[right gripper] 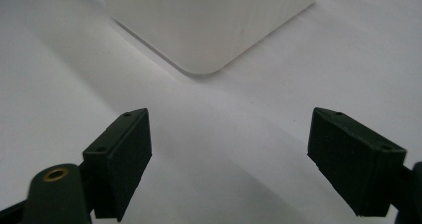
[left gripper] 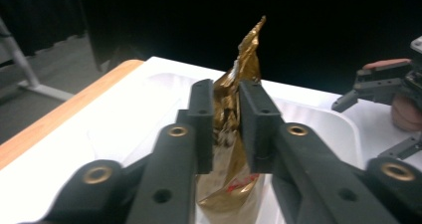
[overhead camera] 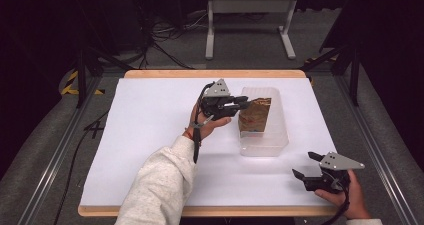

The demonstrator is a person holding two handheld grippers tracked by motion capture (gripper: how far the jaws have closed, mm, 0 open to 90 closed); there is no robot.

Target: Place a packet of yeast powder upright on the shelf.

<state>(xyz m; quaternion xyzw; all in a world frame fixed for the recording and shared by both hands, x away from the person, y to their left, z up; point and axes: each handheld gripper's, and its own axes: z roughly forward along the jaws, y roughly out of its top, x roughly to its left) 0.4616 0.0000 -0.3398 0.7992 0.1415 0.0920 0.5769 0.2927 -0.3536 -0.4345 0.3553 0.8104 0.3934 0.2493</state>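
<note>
A: Left claw first. State?

B: Clamped on the bag, the gold foil one. In the left gripper view the bag is pinched between both jaws of the left claw, crumpled top sticking up past the tips.

A: Where's the bag sitting?

B: Inside the bin, the clear plastic one, toward its far half. Bag is upright (red print low on the front, can't read it). The claw comes in from the bin's left side, over the rim.

A: Bin location?

B: On the white tabletop, right of centre, long side running away from the person.

A: Right claw?

B: Jaws wide apart, nothing between them. It's near the front right corner of the tabletop, low, well apart from the bag. The right hand holds it from the bottom edge.

A: Right gripper view?

B: Right claw spread, bare tabletop between the jaws, and a rounded corner of the bin ahead, near but not touching.

A: Left hand?

B: Wrapped under the gripper, grey sleeve behind it. The right claw also shows far off in the left gripper view, at the right edge.
</note>
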